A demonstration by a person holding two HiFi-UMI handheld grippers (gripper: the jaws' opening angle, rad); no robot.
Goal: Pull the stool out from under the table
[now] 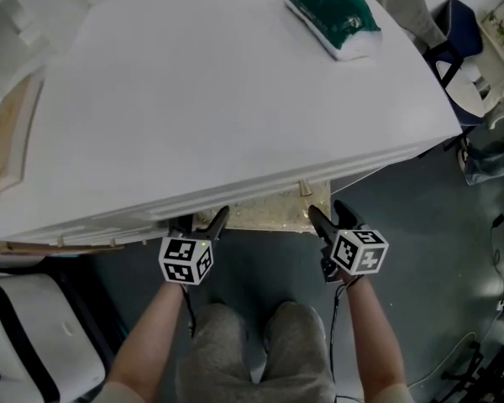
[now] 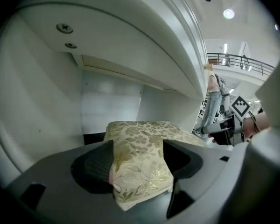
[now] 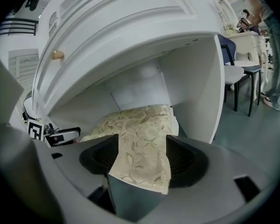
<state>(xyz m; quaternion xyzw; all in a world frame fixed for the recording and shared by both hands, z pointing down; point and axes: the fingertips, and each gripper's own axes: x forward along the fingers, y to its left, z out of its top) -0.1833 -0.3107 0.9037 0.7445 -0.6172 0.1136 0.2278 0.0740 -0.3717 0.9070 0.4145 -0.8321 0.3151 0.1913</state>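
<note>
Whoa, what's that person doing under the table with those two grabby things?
A person is reaching two handheld grippers under the white table toward a stool tucked beneath it. The left gripper and the right gripper each have their fingers open around the near edge of its flowery cushion. The stool is not pulled out yet.

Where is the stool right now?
The stool is tucked under the near edge of the white table, centre of the head view, between the left gripper and the right gripper.

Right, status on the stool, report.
Open: left gripper, right gripper, each astride a front corner of stool. Stool under table, not pulled. No obstruction seen.
</note>
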